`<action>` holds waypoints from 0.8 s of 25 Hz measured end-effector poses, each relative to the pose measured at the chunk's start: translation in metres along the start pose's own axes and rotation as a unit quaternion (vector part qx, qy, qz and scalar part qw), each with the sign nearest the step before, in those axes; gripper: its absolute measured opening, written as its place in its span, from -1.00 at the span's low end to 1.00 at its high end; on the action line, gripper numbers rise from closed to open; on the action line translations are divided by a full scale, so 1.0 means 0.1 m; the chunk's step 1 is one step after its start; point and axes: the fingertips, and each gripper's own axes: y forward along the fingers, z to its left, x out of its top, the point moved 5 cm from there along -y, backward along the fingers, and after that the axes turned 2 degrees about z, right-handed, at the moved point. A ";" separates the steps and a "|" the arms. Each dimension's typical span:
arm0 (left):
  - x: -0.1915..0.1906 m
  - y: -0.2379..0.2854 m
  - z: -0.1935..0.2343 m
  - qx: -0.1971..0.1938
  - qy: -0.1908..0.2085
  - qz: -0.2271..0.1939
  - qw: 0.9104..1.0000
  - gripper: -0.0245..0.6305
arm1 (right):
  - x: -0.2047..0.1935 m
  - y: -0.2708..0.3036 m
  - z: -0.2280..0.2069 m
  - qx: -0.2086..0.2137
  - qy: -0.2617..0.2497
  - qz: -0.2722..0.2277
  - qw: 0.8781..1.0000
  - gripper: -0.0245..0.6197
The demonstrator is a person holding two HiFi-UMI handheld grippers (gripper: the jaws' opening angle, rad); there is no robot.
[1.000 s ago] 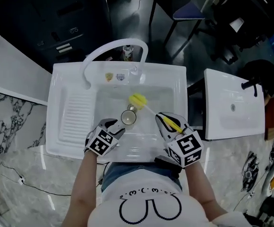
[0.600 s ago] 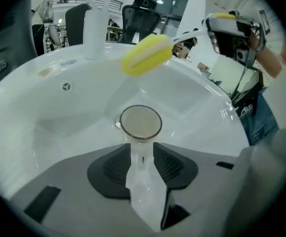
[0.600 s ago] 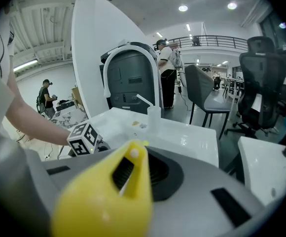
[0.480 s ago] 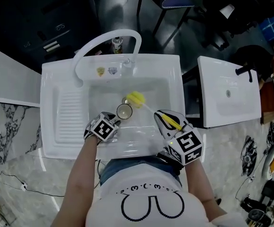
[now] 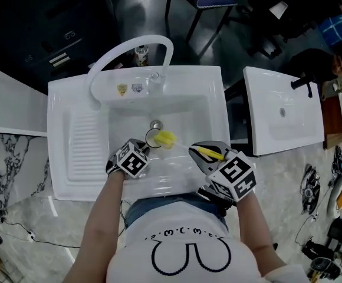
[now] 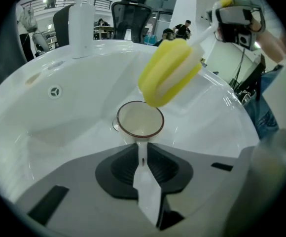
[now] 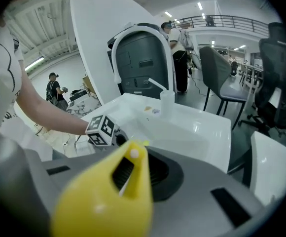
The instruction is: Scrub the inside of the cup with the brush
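Since a second ago the brush point(image 5: 165, 138) has slid its yellow sponge head back from beyond the cup point(image 5: 153, 139) to just over its mouth. The left claw point(image 5: 142, 149) has dropped to the cup, its jaws just closing. They now pinch the cup's thin white handle point(image 6: 142, 154). That, I judge, steadies the cup upright on the sink point(image 5: 71, 99) floor beside the drain point(image 5: 155, 124) so that it will not skate under scrubbing. The right claw point(image 5: 205, 153) is clamped on the brush's yellow grip point(image 7: 108, 196) and angles the head down toward the opening. The head is not yet inside. Two small stickers point(image 5: 122, 89) by the tap point(image 5: 130, 47) are too small to read.
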 end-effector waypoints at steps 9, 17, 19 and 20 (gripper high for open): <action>0.08 0.00 -0.08 0.031 0.067 0.009 0.997 -0.72 | -0.14 0.28 0.00 0.007 -0.014 0.069 0.998 -0.79; 0.09 0.00 -0.15 0.032 0.085 0.017 0.996 -0.72 | -0.20 0.56 -0.02 0.015 -0.019 0.091 0.996 -0.79; 0.09 0.01 -0.16 0.033 0.092 0.019 0.995 -0.72 | -0.21 0.67 -0.01 0.014 -0.024 0.098 0.995 -0.79; 0.10 0.01 -0.17 0.032 0.095 0.019 0.995 -0.72 | -0.22 0.73 0.00 0.014 -0.029 0.103 0.994 -0.79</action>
